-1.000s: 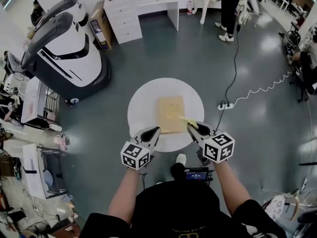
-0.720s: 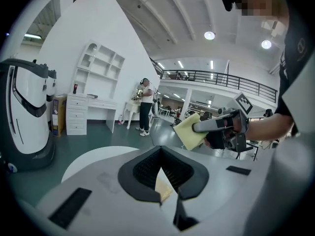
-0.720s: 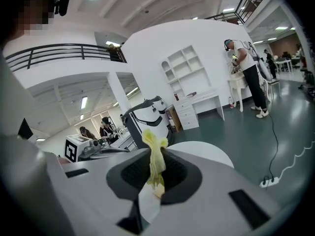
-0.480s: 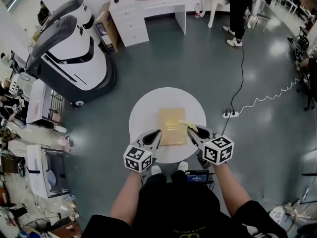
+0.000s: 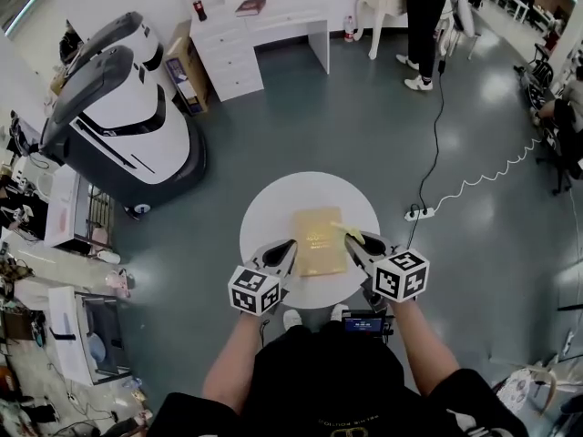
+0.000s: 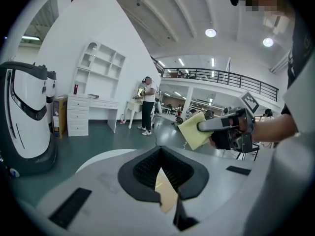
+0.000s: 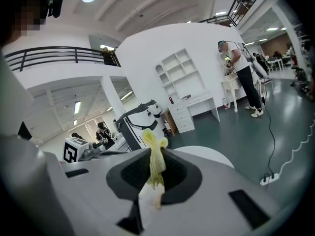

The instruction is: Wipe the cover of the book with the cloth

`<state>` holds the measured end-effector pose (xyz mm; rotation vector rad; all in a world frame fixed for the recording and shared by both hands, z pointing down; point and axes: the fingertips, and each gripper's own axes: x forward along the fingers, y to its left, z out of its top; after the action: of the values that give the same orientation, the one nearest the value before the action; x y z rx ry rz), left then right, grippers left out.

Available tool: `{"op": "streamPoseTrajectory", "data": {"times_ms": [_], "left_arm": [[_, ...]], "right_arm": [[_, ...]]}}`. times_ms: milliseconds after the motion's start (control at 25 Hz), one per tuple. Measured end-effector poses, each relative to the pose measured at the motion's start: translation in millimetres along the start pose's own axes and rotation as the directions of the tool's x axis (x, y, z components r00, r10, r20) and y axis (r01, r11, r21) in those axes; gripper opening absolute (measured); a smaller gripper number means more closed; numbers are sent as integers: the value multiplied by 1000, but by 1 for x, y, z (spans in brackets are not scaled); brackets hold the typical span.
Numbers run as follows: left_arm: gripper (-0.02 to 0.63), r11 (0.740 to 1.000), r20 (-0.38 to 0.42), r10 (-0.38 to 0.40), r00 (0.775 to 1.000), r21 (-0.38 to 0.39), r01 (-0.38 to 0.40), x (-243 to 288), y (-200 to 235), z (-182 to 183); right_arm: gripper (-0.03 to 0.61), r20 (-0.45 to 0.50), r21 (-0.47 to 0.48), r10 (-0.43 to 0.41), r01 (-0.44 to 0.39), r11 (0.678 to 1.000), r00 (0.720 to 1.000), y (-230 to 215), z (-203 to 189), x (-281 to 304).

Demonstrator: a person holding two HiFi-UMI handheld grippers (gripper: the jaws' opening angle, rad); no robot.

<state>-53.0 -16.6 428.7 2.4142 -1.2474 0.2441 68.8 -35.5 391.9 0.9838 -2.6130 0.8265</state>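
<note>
A tan book lies flat on the round white table. My right gripper hovers at the book's right edge, shut on a yellow cloth that sticks out past its tips. In the right gripper view the cloth stands pinched between the jaws of the right gripper. My left gripper sits at the book's left edge, shut and empty. In the left gripper view a strip of the book shows below the left gripper, with the cloth off to the right.
A large white and black machine stands at the left. A white desk with drawers and a standing person are at the back. A power strip with a coiled cable lies on the floor to the table's right.
Both grippers have moved forward along the book's sides; the cloth now sits by the book's far right part instead of its near right corner. Both jaws stayed shut.
</note>
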Motion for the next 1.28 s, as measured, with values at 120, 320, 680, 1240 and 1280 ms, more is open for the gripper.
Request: {"op": "streamPoseTrajectory", "data": {"times_ms": [120,320,680,1240,1280], "left_arm": [[8,1000,-2,-15,1000,1,15,2,1,1],[8,999,-11,-32,999,11,32,6,-2,0],[8,1000,-52,10,999,-8,-10,13,4,-7],[98,977,-313,38,949,-187,-101,45,24,-82],[98,975,-333,31,942,-196,-101,48,27,-90]], "right_arm": [[91,7,1,-10,10,1000,1000,2,2,0],[91,14,11,-22,22,1000,1000,1,3,-1],[91,-4,25,-21,21,999,1000,-16,-1,-8],[91,-98,54,19,-14,998,995,-54,-22,12],[91,-104,60,15,-9,998,994,-56,-24,17]]}}
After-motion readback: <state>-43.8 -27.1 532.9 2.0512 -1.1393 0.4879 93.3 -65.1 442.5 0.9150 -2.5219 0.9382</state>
